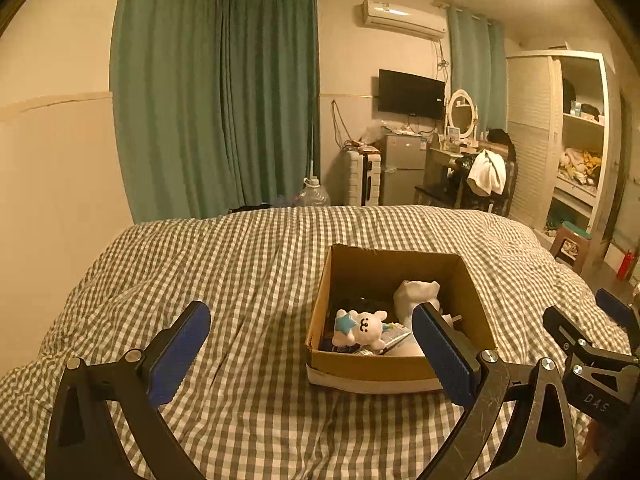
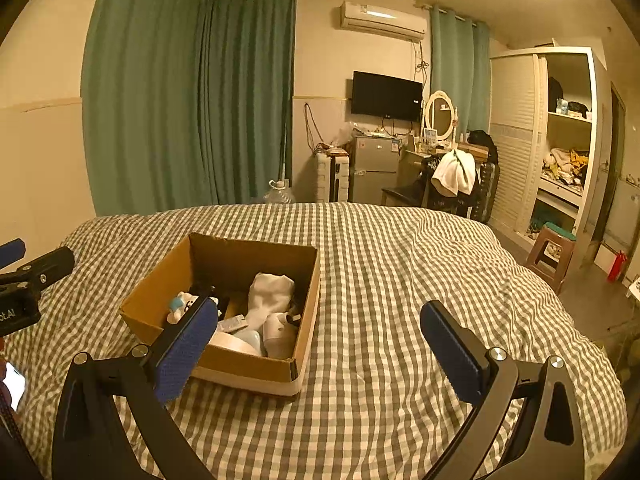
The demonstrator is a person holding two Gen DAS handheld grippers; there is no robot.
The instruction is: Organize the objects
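An open cardboard box [image 1: 400,364] sits on the checked duvet [image 1: 248,264] near the foot-side middle of the bed, its long axis running away from the cameras toward the far wall, open top up. Inside lie a white plush toy [image 1: 362,326] with a blue star, on its side at the near left corner, a bunched white sock [image 2: 269,294] toward the far right, a pale rounded item at the near wall and some dark things at the back that are too dim to name.

The left gripper [image 1: 310,338] hangs above the duvet with its fingers spread wide and nothing between them; its right finger overlaps the box's near right corner in that view. The right gripper [image 2: 320,326] is likewise spread wide and empty, its left finger crossing the box's near left wall.

Beyond the bed stand green curtains [image 1: 216,100], a small fridge [image 1: 402,172], a wall television [image 1: 411,94] and an open wardrobe [image 2: 560,140].
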